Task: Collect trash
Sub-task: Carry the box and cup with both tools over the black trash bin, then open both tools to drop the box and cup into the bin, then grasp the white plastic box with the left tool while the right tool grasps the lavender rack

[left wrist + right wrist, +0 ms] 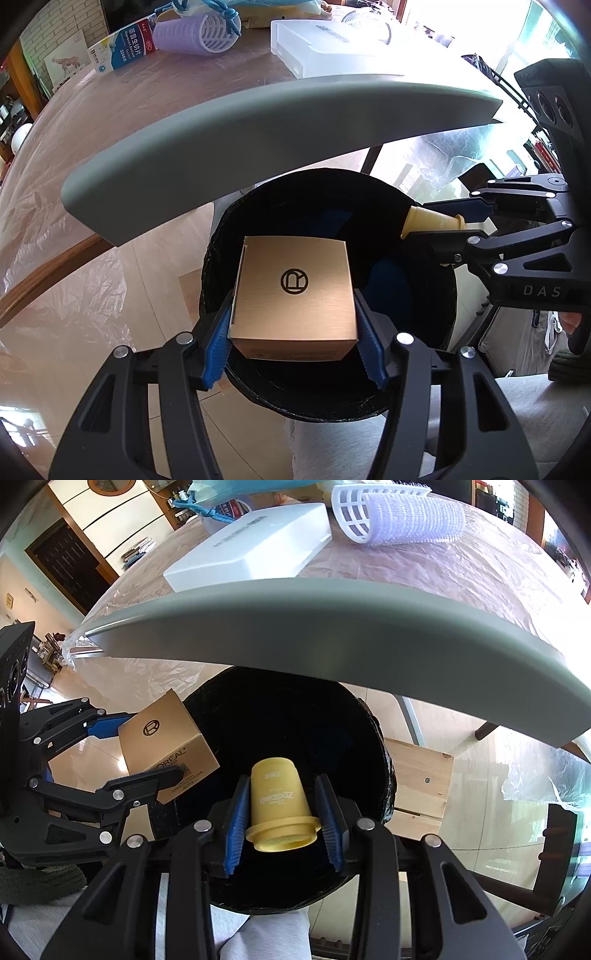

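**Box and cup held over the black-lined bin**

Black ribbed arms with silver rivets fill the bottom of both views, ending in blue serrated pads. In the left wrist view, our left gripper [293, 325] has its jaws closed on a gold box [293, 291], a squarish carton of brushed metallic card with a round black logo on its top face; the pads press on its two opposite sides at lower centre. In the right wrist view, our right gripper [282, 819] has its jaws closed on a yellow cup [280, 805], smooth matte plastic, tapered, with a flared rim turned toward the camera and printed lettering on its wall; the pads bear on the rim at lower centre.

Both things hang above the round mouth of a trash bin [436, 295] lined with a crinkled black bag, which fills the middle of each frame. At the left of the right wrist view we see the same box [166, 749] at the bin's left edge, tilted.

A pale grey, smooth curved slab [258, 136], possibly the bin's raised lid, arcs across each frame above the bin. Behind it, in the upper part, a surface [147, 99] under wrinkled clear plastic film carries a flat white frosted case [314, 48], a lilac bristled roller with a white grid core [195, 33] and a blue-and-white carton [122, 48].
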Demonstrator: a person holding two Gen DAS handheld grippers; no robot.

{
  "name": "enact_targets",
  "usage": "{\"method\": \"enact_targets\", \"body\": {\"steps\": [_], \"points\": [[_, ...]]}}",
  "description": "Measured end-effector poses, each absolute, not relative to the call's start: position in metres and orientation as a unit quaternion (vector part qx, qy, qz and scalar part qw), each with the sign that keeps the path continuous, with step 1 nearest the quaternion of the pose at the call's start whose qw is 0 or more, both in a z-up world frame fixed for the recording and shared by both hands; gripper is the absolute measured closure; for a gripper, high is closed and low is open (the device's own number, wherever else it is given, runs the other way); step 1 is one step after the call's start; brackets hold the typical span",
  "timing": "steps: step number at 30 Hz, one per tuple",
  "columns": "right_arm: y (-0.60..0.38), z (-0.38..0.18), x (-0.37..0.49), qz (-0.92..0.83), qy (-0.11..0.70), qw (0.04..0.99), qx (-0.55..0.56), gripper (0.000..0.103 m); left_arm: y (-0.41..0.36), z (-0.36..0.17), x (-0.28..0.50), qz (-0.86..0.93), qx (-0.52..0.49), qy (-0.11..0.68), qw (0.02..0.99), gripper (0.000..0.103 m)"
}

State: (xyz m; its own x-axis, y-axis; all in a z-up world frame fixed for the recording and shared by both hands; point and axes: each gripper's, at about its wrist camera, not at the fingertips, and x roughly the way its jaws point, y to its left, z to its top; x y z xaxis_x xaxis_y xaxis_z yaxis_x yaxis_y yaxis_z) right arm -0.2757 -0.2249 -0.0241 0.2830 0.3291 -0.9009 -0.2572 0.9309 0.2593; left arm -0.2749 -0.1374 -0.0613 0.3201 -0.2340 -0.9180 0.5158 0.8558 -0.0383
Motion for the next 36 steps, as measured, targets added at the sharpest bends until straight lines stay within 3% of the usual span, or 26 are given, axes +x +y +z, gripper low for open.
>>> {"method": "enact_targets", "body": {"steps": [7, 9, 10, 12, 19, 23, 26, 29, 36], "points": [[-0.233, -0.023, -0.276, 0.184, 0.568, 0.801, 0.046, 0.066, -0.139, -0.060, -0.276, -0.239, 0.129, 0.530, 0.803, 0.044], [-0.238, -0.021, -0.277, 0.180, 0.566, 0.802, 0.063, 0.035, -0.137, -0.058, -0.275, -0.238, 0.125, 0.527, 0.806, 0.043], [-0.241, -0.020, -0.278, 0.175, 0.563, 0.805, 0.072, 0.031, -0.136, -0.057, -0.274, -0.235, 0.124, 0.526, 0.808, 0.042], [-0.247, -0.017, -0.280, 0.175, 0.561, 0.804, 0.096, 0.029, -0.134, -0.055, -0.274, -0.231, 0.123, 0.523, 0.811, 0.033], [-0.262, 0.009, -0.298, 0.180, 0.544, 0.814, 0.095, 0.028, -0.119, -0.041, -0.278, -0.230, 0.101, 0.522, 0.815, 0.027], [-0.274, 0.051, -0.317, 0.186, 0.498, 0.844, 0.068, 0.023, -0.107, -0.011, -0.286, -0.244, 0.075, 0.504, 0.825, 0.026], [-0.286, 0.082, -0.320, 0.175, 0.453, 0.873, 0.043, 0.013, -0.099, 0.026, -0.287, -0.259, 0.044, 0.470, 0.843, 0.011], [-0.295, 0.105, -0.310, 0.153, 0.418, 0.895, 0.011, 0.008, -0.092, 0.058, -0.282, -0.265, 0.017, 0.434, 0.861, 0.003], [-0.308, 0.110, -0.243, 0.108, 0.418, 0.902, -0.010, 0.006, -0.126, 0.072, -0.243, -0.276, 0.011, 0.426, 0.862, 0.003]]}}
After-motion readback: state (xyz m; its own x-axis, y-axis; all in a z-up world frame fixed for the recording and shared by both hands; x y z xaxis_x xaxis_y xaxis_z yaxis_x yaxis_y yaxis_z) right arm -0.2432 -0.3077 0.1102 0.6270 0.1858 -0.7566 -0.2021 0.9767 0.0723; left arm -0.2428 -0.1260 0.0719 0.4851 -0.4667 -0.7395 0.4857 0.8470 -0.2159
